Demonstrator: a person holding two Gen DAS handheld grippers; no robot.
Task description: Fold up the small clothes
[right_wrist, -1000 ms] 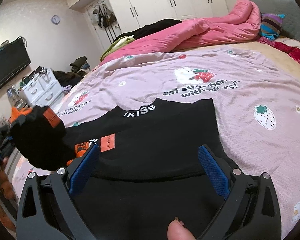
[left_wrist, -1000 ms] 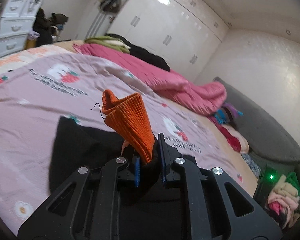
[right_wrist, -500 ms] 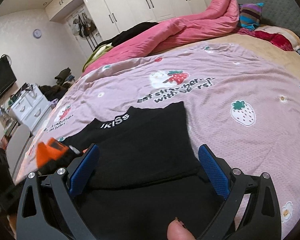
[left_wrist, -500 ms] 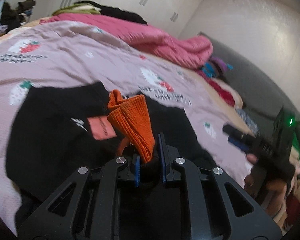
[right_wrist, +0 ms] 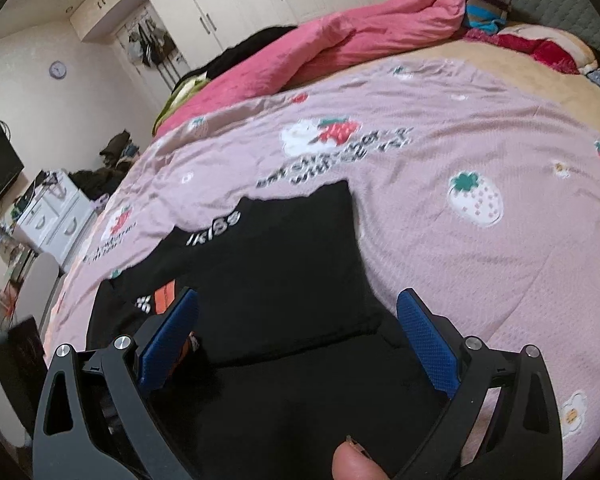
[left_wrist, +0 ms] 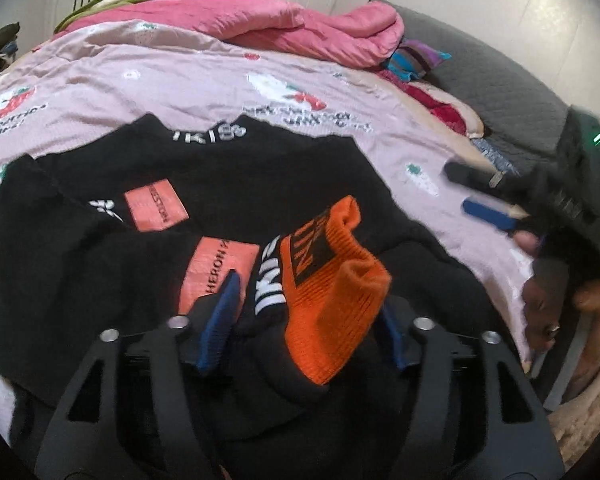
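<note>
While our left gripper [left_wrist: 308, 312] opens, its pads part around the orange cuff [left_wrist: 332, 292], low in the frame's middle, dropping a sleeve across the black sweater [left_wrist: 228, 184] on the bed [right_wrist: 500, 264]. Our right gripper [right_wrist: 300, 340] stands wide and empty, lower centre. We judge a sleeve fold ending; the next fold needs a fresh edge. One sweater, two grippers.
</note>
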